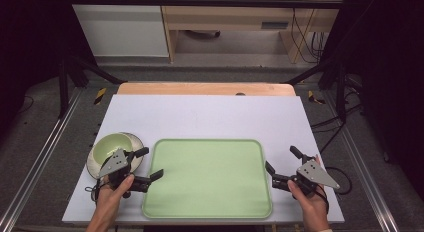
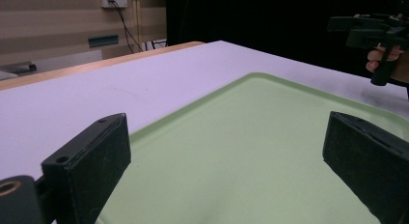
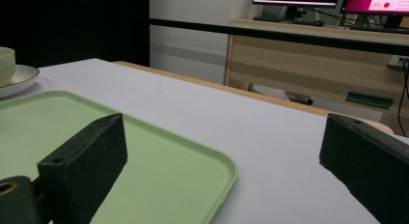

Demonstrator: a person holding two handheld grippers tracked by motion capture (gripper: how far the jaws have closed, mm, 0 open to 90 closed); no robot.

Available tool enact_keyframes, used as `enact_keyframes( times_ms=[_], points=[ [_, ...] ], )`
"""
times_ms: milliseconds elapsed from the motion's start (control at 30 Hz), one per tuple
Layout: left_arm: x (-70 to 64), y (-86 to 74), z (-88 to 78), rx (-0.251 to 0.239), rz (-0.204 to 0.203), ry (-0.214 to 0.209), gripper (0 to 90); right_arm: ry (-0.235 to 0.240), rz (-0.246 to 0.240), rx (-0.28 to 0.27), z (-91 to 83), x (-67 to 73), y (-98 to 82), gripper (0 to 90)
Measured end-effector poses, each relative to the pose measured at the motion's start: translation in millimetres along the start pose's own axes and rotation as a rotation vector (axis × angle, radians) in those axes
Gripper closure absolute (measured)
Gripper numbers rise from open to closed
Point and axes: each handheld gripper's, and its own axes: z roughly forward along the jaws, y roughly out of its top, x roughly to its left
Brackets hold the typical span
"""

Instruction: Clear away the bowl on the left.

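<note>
Left gripper (image 1: 152,163) at the left edge of the flat pale-green plastic tray (image 1: 207,202), jaws spread wide, nothing between them. Right gripper (image 1: 281,161) just off the tray's right edge over the white surface (image 1: 200,114), jaws equally wide, empty. Behind the left gripper, a pale-green bowl (image 1: 111,143) on a white saucer (image 1: 93,164).
</note>
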Motion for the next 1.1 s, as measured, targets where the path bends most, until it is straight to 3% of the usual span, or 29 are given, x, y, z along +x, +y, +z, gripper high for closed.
enact_keyframes(
  times_ms=[500, 733, 1100],
  points=[
    [-3.4, 14.4, -1.2, 0.011, 0.013, 0.046, 2.5, -0.013, 0.006, 0.008, -0.7, 0.8, 1.2, 2.6],
    [0.1, 40.5, -14.1, 0.010, 0.041, 0.112, 2.7, -0.021, 0.013, 0.012, 0.2, 0.2, 0.8, 2.5],
    [28.4, 90.4, -22.5, 0.105, 0.079, 0.251, 2.6, -0.018, 0.021, 0.005, 0.5, 5.1, 3.1, 2.3]
  ],
)
